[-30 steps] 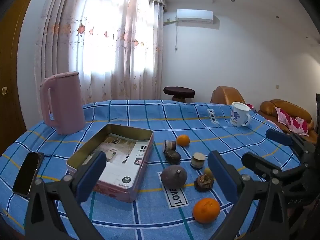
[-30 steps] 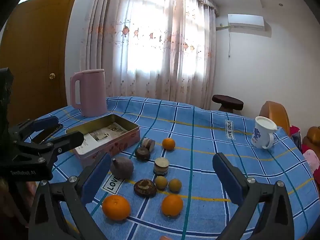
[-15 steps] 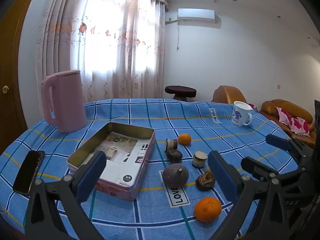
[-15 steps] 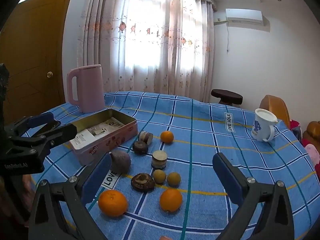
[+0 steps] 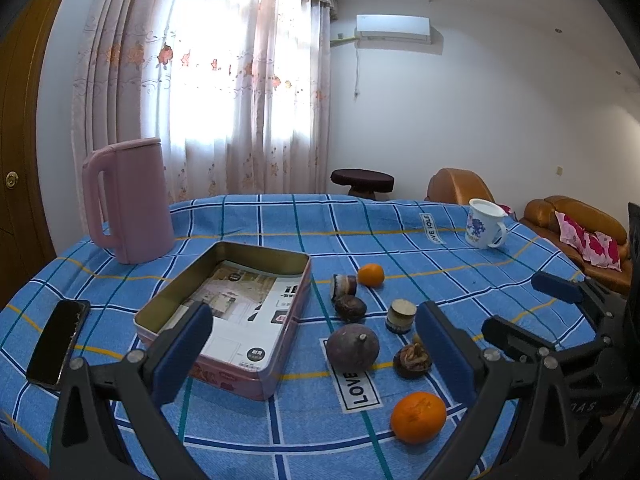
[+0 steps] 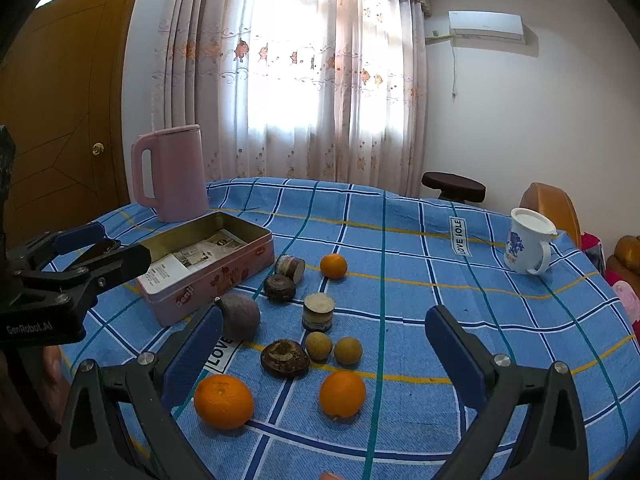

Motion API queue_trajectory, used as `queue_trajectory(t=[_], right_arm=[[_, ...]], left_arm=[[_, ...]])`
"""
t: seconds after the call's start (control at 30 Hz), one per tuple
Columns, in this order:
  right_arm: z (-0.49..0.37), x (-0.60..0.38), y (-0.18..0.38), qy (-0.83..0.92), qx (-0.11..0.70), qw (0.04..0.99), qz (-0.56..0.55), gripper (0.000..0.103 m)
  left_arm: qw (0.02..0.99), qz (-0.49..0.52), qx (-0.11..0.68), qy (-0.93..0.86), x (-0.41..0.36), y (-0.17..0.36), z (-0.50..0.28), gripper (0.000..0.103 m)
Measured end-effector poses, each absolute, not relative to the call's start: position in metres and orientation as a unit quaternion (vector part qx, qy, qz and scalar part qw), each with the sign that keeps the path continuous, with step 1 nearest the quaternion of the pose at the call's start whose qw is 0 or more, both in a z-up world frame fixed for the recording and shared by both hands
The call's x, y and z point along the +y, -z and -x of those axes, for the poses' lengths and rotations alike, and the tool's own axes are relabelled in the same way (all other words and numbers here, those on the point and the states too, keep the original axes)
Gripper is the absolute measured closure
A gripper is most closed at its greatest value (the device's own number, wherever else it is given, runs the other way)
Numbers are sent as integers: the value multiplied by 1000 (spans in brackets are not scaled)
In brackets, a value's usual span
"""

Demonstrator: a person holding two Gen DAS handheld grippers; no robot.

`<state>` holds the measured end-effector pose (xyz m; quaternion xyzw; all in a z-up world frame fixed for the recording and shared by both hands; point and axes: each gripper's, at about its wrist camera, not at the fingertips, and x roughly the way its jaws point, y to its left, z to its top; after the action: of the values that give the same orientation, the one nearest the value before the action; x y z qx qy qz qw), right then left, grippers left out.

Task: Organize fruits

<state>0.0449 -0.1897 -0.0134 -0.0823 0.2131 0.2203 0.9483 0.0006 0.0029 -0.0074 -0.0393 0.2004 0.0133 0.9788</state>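
From the left wrist, the left claw (image 5: 310, 344) hangs spread wide and empty above the near edge of the desk (image 5: 460, 264). The open pink tin (image 5: 280, 364) lies just ahead on its left side, with only a printed sheet inside. To the tin's right sit a dark purple fruit (image 5: 352, 347), a brown-capped fruit (image 5: 412, 359) and a large orange (image 5: 418, 417), all apart from the tin. The right claw (image 5: 528, 304) shows at the far right, also spread.

From the right wrist, the right claw (image 6: 324, 346) is spread and holds nothing. Between its fingers lie two small tan fruits (image 6: 332, 347) side by side; a second orange (image 6: 342, 394) rests nearer the camera.

No fruit is in the tin yet, so the step in hand looks like a first pick. A good approach would be to lower one claw squarely over a single round fruit, close gently at its widest part so it cannot roll away, and avoid nudging the neighbours.
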Motion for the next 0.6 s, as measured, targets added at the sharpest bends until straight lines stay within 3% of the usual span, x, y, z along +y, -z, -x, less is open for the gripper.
queue_trajectory(t=[0.6], right_arm=[[-45,-190,15,-220,215,948,81,1]], left_arm=[[979,39,201,-14,1,8,-1,0]])
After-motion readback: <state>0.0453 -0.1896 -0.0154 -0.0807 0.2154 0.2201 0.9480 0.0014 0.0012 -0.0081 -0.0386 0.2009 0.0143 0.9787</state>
